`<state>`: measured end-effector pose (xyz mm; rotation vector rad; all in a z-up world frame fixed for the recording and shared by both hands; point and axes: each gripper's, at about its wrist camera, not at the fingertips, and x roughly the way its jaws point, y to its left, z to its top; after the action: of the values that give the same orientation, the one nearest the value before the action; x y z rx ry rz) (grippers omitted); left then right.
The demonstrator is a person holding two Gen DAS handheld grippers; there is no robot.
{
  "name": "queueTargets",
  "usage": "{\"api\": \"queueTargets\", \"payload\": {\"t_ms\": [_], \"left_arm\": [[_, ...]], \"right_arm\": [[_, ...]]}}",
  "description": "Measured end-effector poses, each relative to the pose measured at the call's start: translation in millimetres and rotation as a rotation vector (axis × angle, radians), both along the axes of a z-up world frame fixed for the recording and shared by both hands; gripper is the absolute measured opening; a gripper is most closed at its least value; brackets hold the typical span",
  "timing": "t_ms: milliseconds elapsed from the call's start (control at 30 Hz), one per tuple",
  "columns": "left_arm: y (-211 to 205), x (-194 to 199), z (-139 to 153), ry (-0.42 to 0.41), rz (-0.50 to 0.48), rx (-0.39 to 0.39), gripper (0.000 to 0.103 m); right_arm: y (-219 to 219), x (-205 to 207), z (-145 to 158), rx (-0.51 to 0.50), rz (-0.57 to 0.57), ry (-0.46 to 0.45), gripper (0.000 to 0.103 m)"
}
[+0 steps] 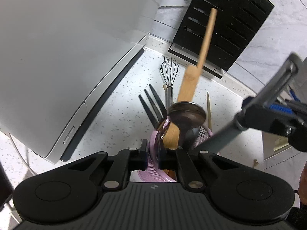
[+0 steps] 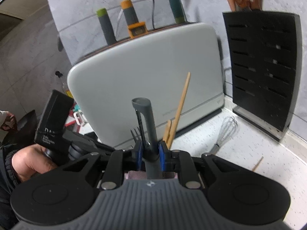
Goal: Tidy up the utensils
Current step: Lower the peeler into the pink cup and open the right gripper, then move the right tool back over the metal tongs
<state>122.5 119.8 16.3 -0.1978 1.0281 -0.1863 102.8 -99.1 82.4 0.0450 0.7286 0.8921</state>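
My left gripper [image 1: 153, 153] is shut on the rim of a pink mesh utensil holder [image 1: 151, 172] on the speckled counter. A wooden spatula [image 1: 193, 80], a black three-pronged fork [image 1: 151, 105] and a thin wooden stick stand in the holder. The shiny dark bowl of a ladle [image 1: 186, 113] sits at the holder's mouth, and its grey handle [image 1: 268, 88] slants up to the right. My right gripper [image 2: 150, 149] is shut on that grey handle [image 2: 149, 122], blue pads on both sides. The same gripper [image 1: 247, 113] shows from the side in the left wrist view.
A white toaster-like appliance [image 1: 67, 57] stands close on the left. A black knife block [image 1: 222, 26] leans at the wall. A wire whisk [image 1: 169, 72] and a wooden chopstick [image 2: 258, 163] lie on the counter. A person's hand [image 2: 28, 163] holds the left gripper.
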Motion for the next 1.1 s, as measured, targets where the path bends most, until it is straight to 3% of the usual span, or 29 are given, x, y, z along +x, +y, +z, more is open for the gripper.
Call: {"api": "queueTargets", "payload": {"t_ms": [133,267,500,667,800,900,1000,1100], "left_arm": [[-2,0,1,0.001,0.009,-0.005,0.009],[3,2,-1,0.007,0.018,-0.023,0.008],[12,-1,1,0.01,0.031,-0.051,0.008],[14,0,-1,0.016,0.032,-0.063,0.01],[13,0,-1,0.013,0.024,-0.058,0.011],[12,0,-1,0.009,0.023,-0.052,0.012],[10,-1,-1,-0.002,0.039,-0.029,0.01],[8,1,-1,0.001,0.042,-0.024,0.008]], "right_arm": [[11,-1,-6,0.025,0.016,-0.006,0.015],[24,-4,-21,-0.044,0.039,0.001,0.015],[25,2,-37,-0.034,0.047,0.047,0.017],[21,9,-50,-0.022,0.055,0.141,0.031],[1,11,-40,0.0,0.078,0.149,0.044],[-20,16,-31,0.02,0.056,0.161,0.044],[-36,23,-33,-0.031,-0.013,0.168,0.044],[-43,30,-49,-0.151,-0.113,0.171,0.044]]}}
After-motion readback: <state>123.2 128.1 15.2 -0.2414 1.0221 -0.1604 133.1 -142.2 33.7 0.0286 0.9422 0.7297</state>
